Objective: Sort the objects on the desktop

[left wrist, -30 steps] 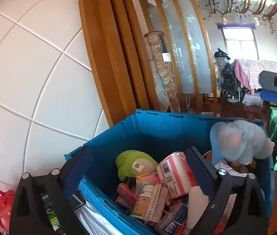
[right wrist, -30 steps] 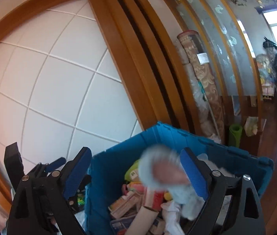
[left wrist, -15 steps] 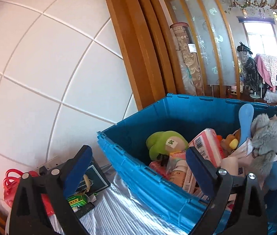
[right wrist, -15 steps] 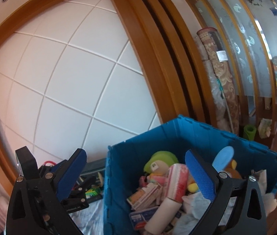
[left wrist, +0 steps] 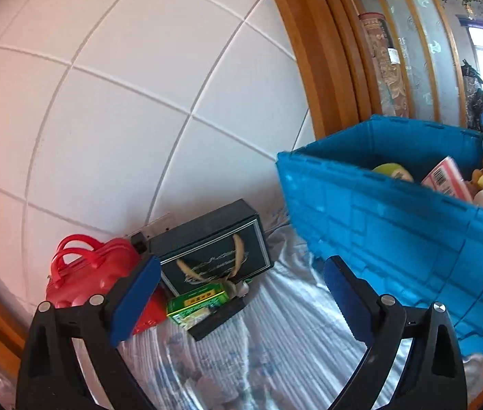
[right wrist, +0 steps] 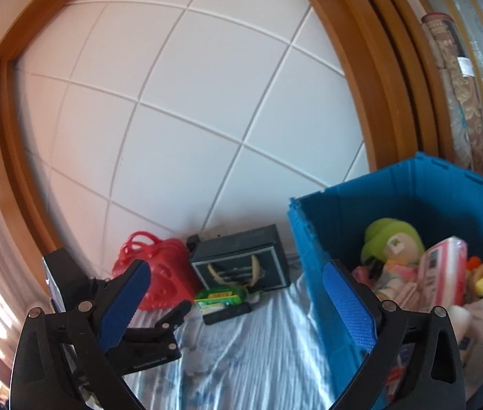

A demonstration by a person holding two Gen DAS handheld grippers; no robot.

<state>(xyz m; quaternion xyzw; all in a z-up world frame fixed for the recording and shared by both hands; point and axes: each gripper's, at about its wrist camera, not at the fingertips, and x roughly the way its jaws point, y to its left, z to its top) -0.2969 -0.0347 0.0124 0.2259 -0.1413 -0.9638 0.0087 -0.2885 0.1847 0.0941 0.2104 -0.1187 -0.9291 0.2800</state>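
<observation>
A blue crate (left wrist: pixel 395 225) stands on the right, filled with toys and packets: a green plush (right wrist: pixel 391 239), a pink packet (right wrist: pixel 444 273). On the striped cloth by the wall lie a red handbag (left wrist: pixel 91 266), a dark gift box (left wrist: pixel 214 249), a green box (left wrist: pixel 197 302) and a black bar (left wrist: pixel 215 317). My left gripper (left wrist: pixel 241 300) is open and empty, above the cloth near the green box. My right gripper (right wrist: pixel 238 304) is open and empty, beside the crate's left wall (right wrist: pixel 316 253). The left gripper also shows in the right wrist view (right wrist: pixel 145 335).
A white tiled wall (left wrist: pixel 138 102) with a wooden frame (left wrist: pixel 309 51) backs the table. A wall socket (left wrist: pixel 159 223) sits behind the gift box. A rolled carpet (left wrist: pixel 385 65) leans beyond the frame. The striped cloth (right wrist: pixel 241 358) covers the table.
Both grippers have swung left and down, away from the crate's inside toward the items by the wall. The grey plush has dropped into the crate. Both stay open.
</observation>
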